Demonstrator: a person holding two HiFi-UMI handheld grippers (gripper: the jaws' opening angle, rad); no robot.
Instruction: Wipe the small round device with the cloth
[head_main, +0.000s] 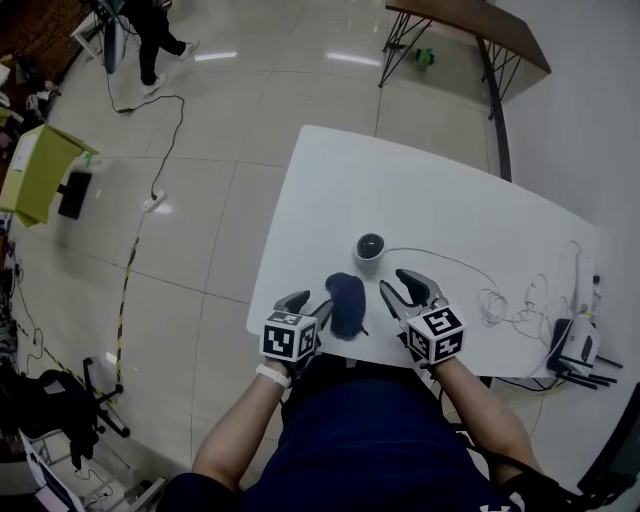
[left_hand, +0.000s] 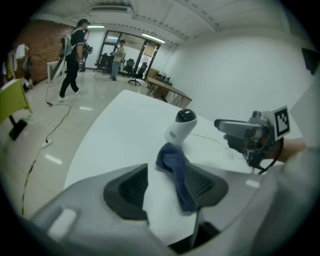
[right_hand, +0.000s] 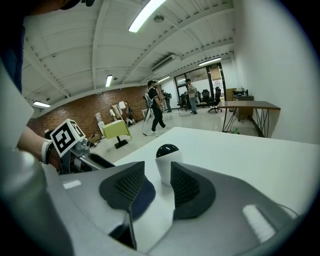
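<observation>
You see a dark blue cloth (head_main: 346, 303), a white round device (head_main: 369, 249) with a black dome, a white surface (head_main: 450, 200), and black-and-white square markers on the left tongs (head_main: 312, 302) and right tongs (head_main: 397, 281).

White table (head_main: 330, 180): device (head_main: 369, 248), cloth (head_main: 346, 303), cables (head_main: 493, 303)

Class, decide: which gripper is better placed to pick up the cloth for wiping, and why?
Left. The cloth lies between the open jaws of the left gripper; the right gripper points at the round device instead, empty.
</observation>
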